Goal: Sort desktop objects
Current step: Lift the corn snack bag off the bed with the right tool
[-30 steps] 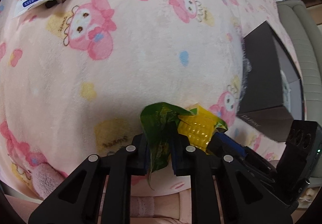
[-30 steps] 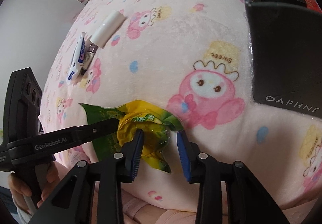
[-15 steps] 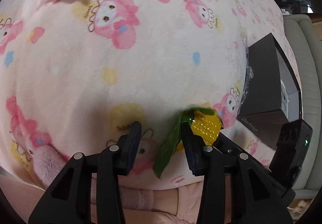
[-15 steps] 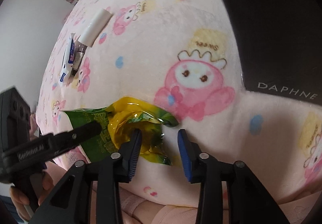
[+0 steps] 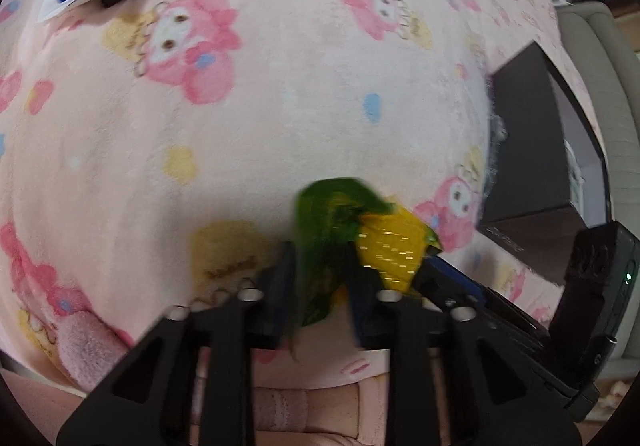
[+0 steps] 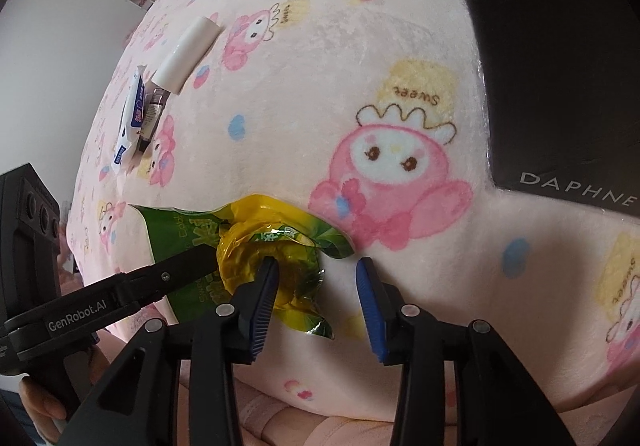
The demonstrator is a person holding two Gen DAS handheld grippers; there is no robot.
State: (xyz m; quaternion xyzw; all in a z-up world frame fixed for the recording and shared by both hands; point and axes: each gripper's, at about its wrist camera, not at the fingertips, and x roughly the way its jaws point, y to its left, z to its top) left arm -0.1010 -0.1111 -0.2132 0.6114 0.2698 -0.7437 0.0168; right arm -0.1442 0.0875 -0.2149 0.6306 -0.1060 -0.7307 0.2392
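Pinching green-yellow wrapper [image 5: 320, 246], left hand-held gripper [image 5: 320, 278], right hand-held gripper [image 6: 316, 286] half-open

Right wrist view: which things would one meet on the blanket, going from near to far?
Green and yellow snack wrapper → white and blue packet → white roll.

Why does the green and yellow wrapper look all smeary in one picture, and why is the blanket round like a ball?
In the left wrist view the crinkly green and yellow plastic wrapper is motion-blurred. In the right wrist view the same wrapper is sharp, with glare on its foil. Both fisheye views bulge the flat pink cartoon-print fleece blanket and darken the corners.
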